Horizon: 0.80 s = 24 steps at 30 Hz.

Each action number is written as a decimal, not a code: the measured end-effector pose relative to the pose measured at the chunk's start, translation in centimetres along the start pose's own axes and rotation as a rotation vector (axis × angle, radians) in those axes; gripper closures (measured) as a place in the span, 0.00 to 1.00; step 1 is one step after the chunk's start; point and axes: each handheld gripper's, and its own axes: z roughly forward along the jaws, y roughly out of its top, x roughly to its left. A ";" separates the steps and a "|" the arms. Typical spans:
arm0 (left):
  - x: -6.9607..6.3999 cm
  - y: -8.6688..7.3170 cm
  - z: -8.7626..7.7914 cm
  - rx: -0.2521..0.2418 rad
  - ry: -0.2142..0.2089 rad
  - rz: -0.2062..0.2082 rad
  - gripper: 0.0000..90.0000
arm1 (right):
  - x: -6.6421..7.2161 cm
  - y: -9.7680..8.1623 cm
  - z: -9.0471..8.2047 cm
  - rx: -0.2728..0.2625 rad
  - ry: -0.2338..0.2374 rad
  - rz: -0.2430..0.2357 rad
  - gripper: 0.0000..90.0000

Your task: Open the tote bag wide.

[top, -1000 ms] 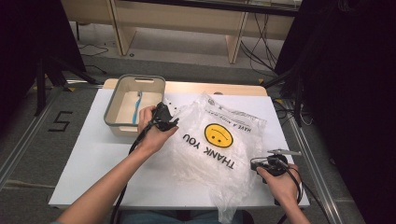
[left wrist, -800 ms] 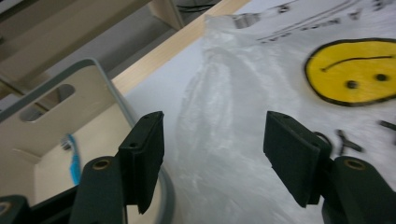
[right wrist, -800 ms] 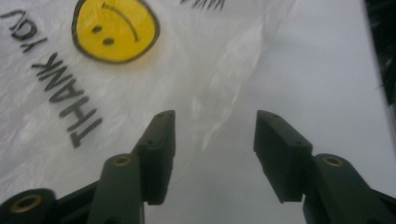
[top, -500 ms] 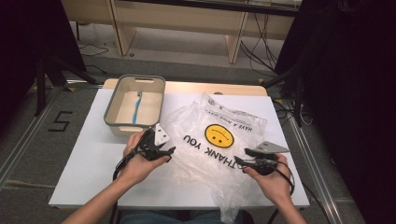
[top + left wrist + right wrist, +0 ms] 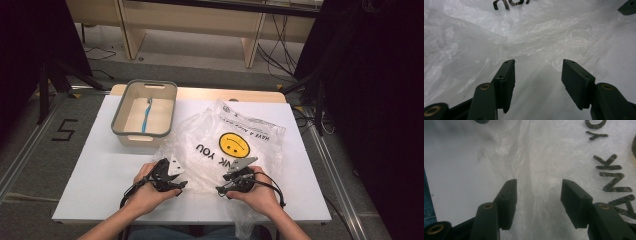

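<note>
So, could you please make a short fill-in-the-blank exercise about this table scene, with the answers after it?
1. The face printed on the plastic bag is coloured ____.
2. The toothbrush lies inside the grey ____.
3. The left tongs and the right tongs both stand ____ over the bag, with nothing pinched between them.
4. The large words printed beside the face read THANK ____.

Missing words: yellow; bin; open; YOU
</note>
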 end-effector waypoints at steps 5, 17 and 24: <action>-0.2 -0.1 0.4 0.009 -0.015 -0.001 0.51 | -0.4 0.0 0.5 0.026 -0.007 0.011 0.80; -1.1 0.4 1.0 -0.006 -0.040 0.025 0.56 | -0.8 0.6 -0.9 -0.065 -0.038 0.103 1.00; -1.5 1.4 1.7 -0.025 -0.065 -0.021 0.77 | -0.8 1.5 -3.0 -0.189 -0.105 0.118 1.00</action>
